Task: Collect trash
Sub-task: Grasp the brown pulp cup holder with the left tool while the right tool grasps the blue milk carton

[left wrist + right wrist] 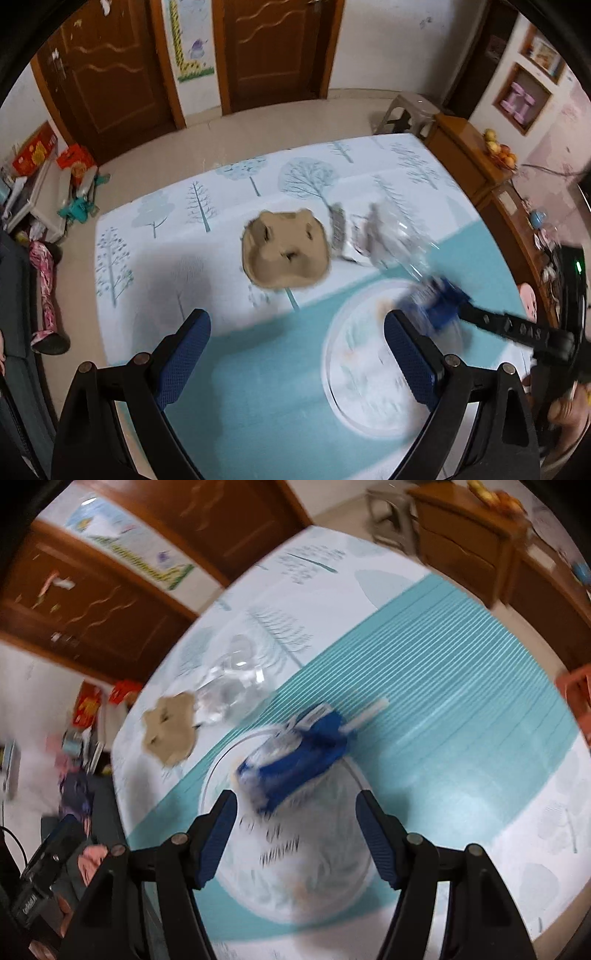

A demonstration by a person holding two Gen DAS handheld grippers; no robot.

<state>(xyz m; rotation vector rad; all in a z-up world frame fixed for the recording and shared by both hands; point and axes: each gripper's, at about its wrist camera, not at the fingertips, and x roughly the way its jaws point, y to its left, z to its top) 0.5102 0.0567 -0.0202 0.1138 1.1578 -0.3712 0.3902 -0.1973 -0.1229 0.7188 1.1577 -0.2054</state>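
A blue and white drink carton [295,753] with a white straw sits blurred over the far rim of a clear round bowl [295,897] on the table. My right gripper [295,834] is open just before the carton, not touching it; it also shows in the left wrist view [439,306]. The carton [430,295] looks smeared there. A crumpled brown paper piece [286,253] lies mid-table, with a clear plastic bottle [391,236] to its right. My left gripper [295,354] is open and empty, above the table near the bowl [354,369].
The table has a tree-print cloth [166,221] with a teal band. Wooden cabinets [465,155] with fruit stand to the right, a plastic stool [410,114] beyond the table. Brown doors line the far wall. Clutter and red boxes [44,155] lie on the floor at left.
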